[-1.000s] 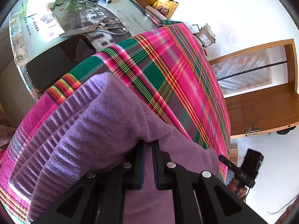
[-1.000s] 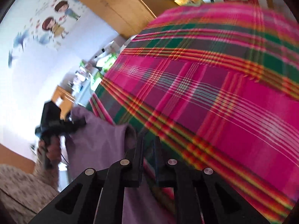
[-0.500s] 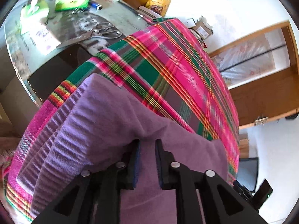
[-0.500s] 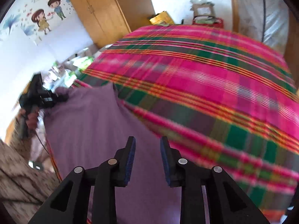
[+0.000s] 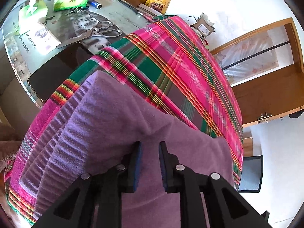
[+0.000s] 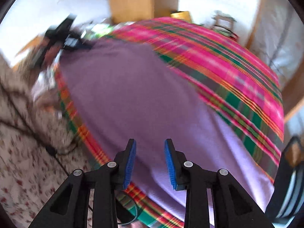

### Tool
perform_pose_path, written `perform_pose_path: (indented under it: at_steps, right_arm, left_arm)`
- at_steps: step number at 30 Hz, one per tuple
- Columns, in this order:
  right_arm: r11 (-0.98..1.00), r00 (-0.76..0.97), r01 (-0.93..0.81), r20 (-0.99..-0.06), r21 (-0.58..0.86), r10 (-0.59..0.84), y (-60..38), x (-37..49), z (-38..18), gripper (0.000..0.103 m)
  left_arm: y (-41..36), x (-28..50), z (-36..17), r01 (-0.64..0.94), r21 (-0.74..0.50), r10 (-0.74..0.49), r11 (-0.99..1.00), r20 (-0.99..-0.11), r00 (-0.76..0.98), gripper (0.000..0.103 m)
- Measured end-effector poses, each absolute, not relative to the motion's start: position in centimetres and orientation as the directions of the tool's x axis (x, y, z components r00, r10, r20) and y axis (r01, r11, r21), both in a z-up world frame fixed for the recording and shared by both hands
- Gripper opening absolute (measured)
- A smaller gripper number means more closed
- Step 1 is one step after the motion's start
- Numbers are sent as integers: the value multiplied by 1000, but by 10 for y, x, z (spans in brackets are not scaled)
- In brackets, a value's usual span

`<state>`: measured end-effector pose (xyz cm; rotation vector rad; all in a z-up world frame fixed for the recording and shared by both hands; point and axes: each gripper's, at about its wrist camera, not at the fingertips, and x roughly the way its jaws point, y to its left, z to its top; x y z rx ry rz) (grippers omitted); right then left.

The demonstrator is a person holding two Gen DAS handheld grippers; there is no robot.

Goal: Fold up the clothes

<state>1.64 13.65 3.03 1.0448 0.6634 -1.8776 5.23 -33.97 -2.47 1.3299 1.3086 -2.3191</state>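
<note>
**Two grippers, one purple garment on the plaid cloth**

Both of our grippers sit over the purple garment, which lies spread on the pink-and-green plaid cloth covering the table.

Our left gripper has its jaws parted by a narrow gap, and purple fabric fills the space between and below them. A ridge of the garment rises just ahead of the fingertips; we cannot tell whether the pads actually touch the cloth or press it. On the garment's left side we see its ribbed edge, stacked in layers.

Our right gripper stands wide open, its blue pads apart and holding nothing. It hangs above the near part of the garment, close to the plaid cloth's border. This view is blurred, so finer detail escapes us. At the far left corner of the garment we make out the other gripper and the hand carrying it; a flower-printed sleeve fills the lower left.

Beyond the plaid cloth, on the bare tabletop, we see a dark phone, scissors, two green tissue packs and a blue lighter.
</note>
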Motion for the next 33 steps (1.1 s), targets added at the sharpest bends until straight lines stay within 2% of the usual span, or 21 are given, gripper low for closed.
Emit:
perform_pose_path:
  at_steps: [7, 8, 9, 10, 12, 22, 26, 29, 33]
  right_arm:
    - [-437, -261, 895, -903, -93, -342, 123, 21, 2, 31]
    - [-445, -251, 893, -899, -71, -360, 125, 20, 3, 28]
    - [-452, -246, 890, -897, -59, -367, 126, 19, 4, 13]
    - [-458, -241, 888, -896, -47, -374, 126, 19, 5, 5]
    - [-458, -201, 889, -899, 0, -389, 127, 21, 4, 4]
    - [-466, -111, 877, -894, 118, -435, 138, 24, 9, 2]
    - [-453, -97, 885, -912, 103, -398, 134, 19, 3, 2]
    - [-414, -70, 901, -896, 133, -439, 134, 14, 19, 4]
    - [-370, -57, 913, -844, 172, -534, 142, 6, 44, 9]
  left_arm:
    - [-343, 55, -27, 515, -629, 279, -582, -750, -600, 18]
    - [-343, 55, -27, 515, -628, 280, -583, -751, -599, 18]
    - [-343, 54, -27, 516, -626, 280, -585, -752, -597, 18]
    - [-344, 53, -27, 516, -625, 279, -586, -754, -595, 18]
    - [-343, 52, -26, 516, -621, 278, -590, -757, -592, 18]
    - [-344, 53, -27, 523, -627, 283, -577, -754, -592, 18]
    - [-339, 52, -17, 553, -564, 235, -613, -799, -554, 18]
    - [-329, 54, 4, 532, -510, 171, -676, -811, -560, 18]
    - [-303, 40, 20, 441, -516, 202, -734, -787, -583, 25]
